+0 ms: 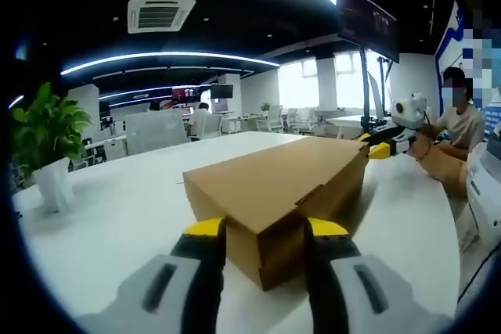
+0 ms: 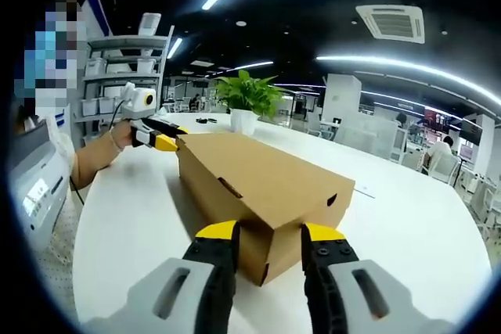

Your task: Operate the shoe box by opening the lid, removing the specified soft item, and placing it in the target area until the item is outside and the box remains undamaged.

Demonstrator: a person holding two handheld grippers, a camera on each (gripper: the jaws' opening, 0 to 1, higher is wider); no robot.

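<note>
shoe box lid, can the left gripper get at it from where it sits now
Probably yes. The left gripper already has its open jaws on either side of the near end of the closed shoe box, with nothing between them. The right gripper straddles the opposite end, clear of the lid.

My shoe box (image 1: 275, 193) is plain brown cardboard, long and low, lying flat on the white table (image 1: 117, 217) with its lid shut. Its near end sits between my jaws in both views (image 2: 262, 193).

One box (image 1: 278, 189), one plant (image 1: 47, 142), two tools (image 1: 264, 260) (image 2: 268, 263)
</note>
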